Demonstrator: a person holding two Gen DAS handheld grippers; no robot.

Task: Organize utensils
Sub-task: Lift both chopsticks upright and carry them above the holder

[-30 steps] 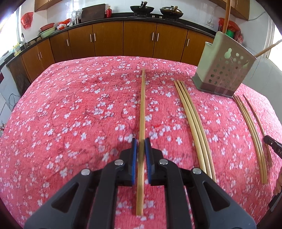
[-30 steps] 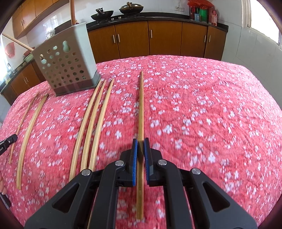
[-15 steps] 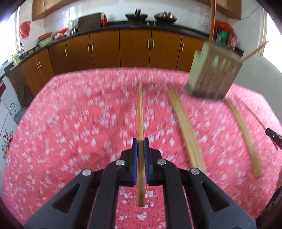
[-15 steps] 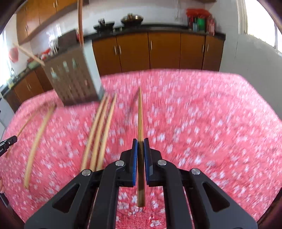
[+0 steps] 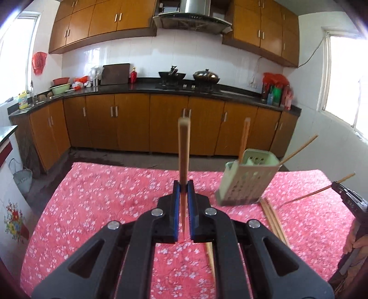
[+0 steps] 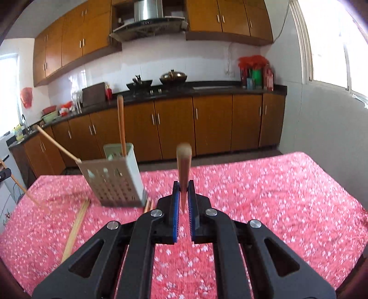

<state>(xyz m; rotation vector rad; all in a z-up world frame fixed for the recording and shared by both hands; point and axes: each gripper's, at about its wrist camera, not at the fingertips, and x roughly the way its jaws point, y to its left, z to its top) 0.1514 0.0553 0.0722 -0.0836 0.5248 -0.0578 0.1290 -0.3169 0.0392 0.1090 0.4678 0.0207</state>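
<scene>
Showing only leftward: a hand (image 5: 354, 239) beside right claw (image 5: 338, 184).

Brown cabinets (image 5: 128, 124) line the far wall under a black counter (image 5: 142, 88). Upper cabinets (image 5: 103, 20) flank a steel hood (image 5: 192, 17) at 12 o'clock. White tiles (image 5: 161, 57) behind; a bright window (image 5: 345, 78) at 3 o'clock.

both wrist views look forward, slightly downward, sharing the utensil holder (image 5: 247, 178) and kitchen counter (image 6: 207, 88).
</scene>
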